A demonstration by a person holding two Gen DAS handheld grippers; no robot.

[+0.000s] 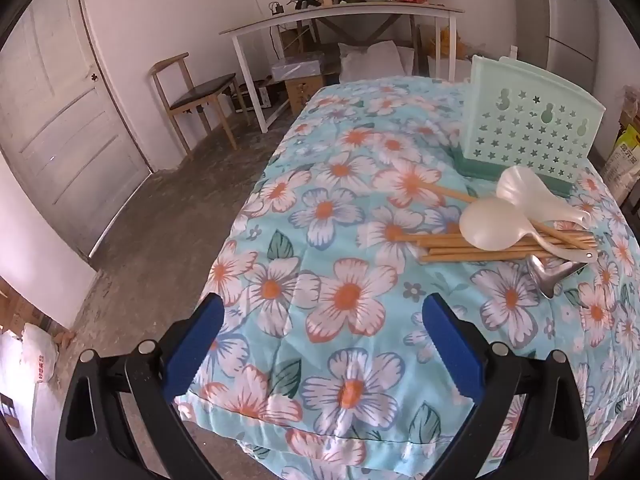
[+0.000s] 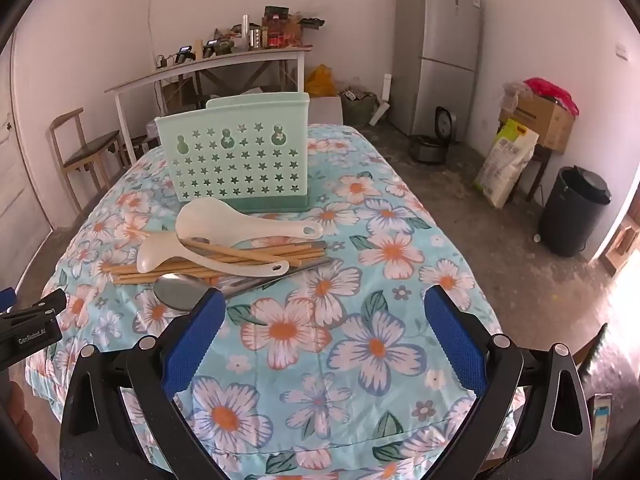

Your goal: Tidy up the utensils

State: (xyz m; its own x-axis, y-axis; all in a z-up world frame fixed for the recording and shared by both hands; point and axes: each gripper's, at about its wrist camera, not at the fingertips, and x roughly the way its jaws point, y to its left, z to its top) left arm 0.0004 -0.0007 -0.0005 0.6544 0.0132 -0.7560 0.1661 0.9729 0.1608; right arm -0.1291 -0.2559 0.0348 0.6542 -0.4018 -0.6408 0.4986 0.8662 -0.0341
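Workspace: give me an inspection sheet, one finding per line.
Surface: floral quilt, rumpled.
Job's things: green holder upright; two white rice paddles, wooden chopsticks and a metal spoon piled in front of it.
Clutter: nothing seen on the quilt.
Grippers: left claw and right claw open, holding nothing.
Cables: chargers on the far desk.
Surroundings: fridge, chair, bin.

A grey fridge (image 2: pixel 438 48) stands near a black bin (image 2: pixel 574 210).
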